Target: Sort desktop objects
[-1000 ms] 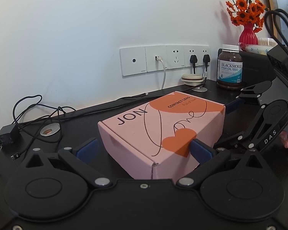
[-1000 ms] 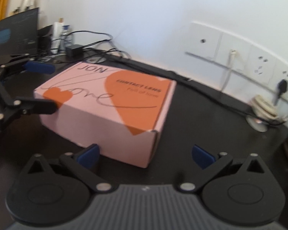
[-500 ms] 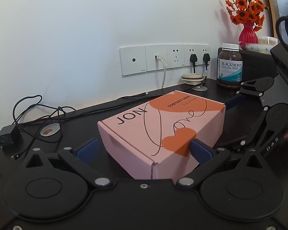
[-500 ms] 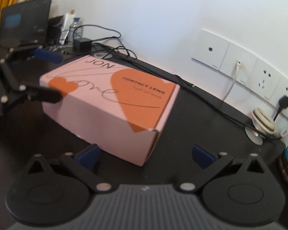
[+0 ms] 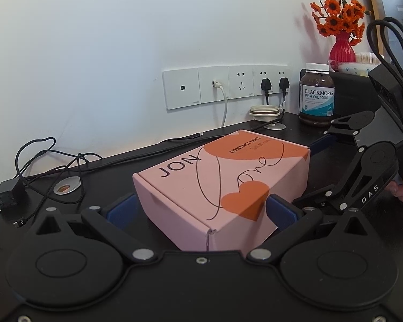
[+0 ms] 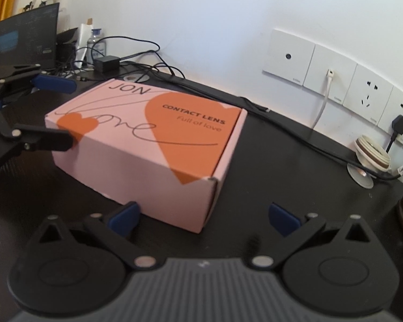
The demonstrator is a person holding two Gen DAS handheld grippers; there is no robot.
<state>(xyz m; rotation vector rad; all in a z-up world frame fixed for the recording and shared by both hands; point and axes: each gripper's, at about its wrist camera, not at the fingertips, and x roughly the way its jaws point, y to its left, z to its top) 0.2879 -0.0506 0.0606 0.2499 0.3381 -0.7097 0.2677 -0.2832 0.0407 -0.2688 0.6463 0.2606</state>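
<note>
The pink box (image 5: 223,185) lies mid-bench, straddled at one corner by the wide-spread left hand-held gripper (image 5: 198,209). The right hand-held gripper (image 6: 204,217), also wide, is held at the opposite corner. Squeezed across corners, the box could be twisted or slip.

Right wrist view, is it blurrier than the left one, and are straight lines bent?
Right wrist view: softer, the pink box lettering slightly smeared, the socket panel row bowing. Left wrist view: crisp, fish oil bottle label readable, the desk edge curved by fisheye.
</note>
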